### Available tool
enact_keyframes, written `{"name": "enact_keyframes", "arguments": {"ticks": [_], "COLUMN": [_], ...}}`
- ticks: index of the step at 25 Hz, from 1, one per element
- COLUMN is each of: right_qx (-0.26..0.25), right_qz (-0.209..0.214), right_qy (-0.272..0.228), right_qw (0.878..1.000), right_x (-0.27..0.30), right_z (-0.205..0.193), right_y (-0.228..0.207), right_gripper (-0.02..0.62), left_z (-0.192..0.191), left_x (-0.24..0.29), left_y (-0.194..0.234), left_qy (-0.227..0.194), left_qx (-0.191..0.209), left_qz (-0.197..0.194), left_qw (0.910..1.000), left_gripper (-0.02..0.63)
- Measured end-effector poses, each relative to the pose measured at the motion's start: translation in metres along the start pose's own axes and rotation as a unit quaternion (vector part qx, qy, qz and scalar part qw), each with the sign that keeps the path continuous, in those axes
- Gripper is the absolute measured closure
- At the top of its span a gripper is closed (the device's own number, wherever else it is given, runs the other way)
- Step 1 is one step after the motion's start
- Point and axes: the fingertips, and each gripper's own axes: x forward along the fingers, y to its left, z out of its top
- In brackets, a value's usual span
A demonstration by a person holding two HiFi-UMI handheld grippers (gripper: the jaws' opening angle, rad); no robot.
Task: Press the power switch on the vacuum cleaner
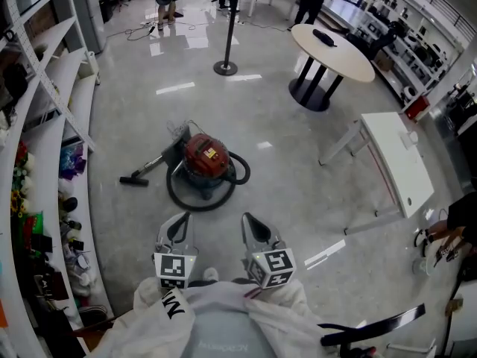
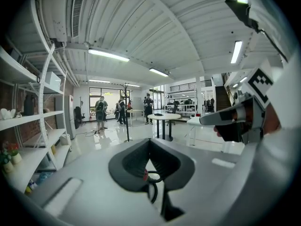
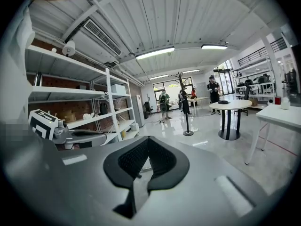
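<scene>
The vacuum cleaner [image 1: 206,157] sits on the floor [image 1: 298,192] straight ahead of the person and well apart from both claws, which are held low against the body. The left gripper [image 1: 179,224] and right gripper [image 1: 253,226] each have their tips pressed together, pinching nothing. The red drum lies between their two lines, slightly toward the left one, so that hand seems nearer. Its nozzle [image 1: 134,179] trails off leftward, and the switch itself is too small to pick out
</scene>
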Motion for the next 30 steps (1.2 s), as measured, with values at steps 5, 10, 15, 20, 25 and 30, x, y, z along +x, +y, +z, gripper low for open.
{"name": "enact_keyframes", "arguments": {"ticks": [5,10,15,20,25,30], "right_qx": [-0.007,-0.013,-0.009,-0.012,-0.01,-0.006], "right_qz": [-0.005,-0.012,-0.019,-0.009,-0.003,0.009], "right_qy": [-0.002,-0.002,0.001,0.0,0.002,0.01], "right_qw": [1.0,1.0,1.0,1.0,1.0,1.0], "right_x": [0.011,0.013,0.018,0.031,0.051,0.072], "right_z": [0.005,0.008,0.01,0.015,0.017,0.023], "right_y": [0.001,-0.003,-0.009,-0.013,-0.024,-0.036], "right_gripper": [0.595,0.595,0.595,0.595,0.595,0.595], "left_z": [-0.001,0.0,0.004,0.004,0.005,0.006], "left_x": [0.005,0.012,0.021,0.034,0.05,0.069], "left_y": [0.012,0.015,0.016,0.023,0.029,0.036], "left_qy": [0.0,-0.004,-0.013,-0.012,-0.01,0.001], "left_qx": [0.0,-0.005,-0.008,-0.008,-0.008,-0.008], "left_qz": [0.002,0.0,-0.002,0.003,0.012,0.022], "left_qw": [1.0,1.0,0.9999,0.9999,0.9998,0.9997], "left_gripper": [0.606,0.606,0.606,0.606,0.606,0.606]}}
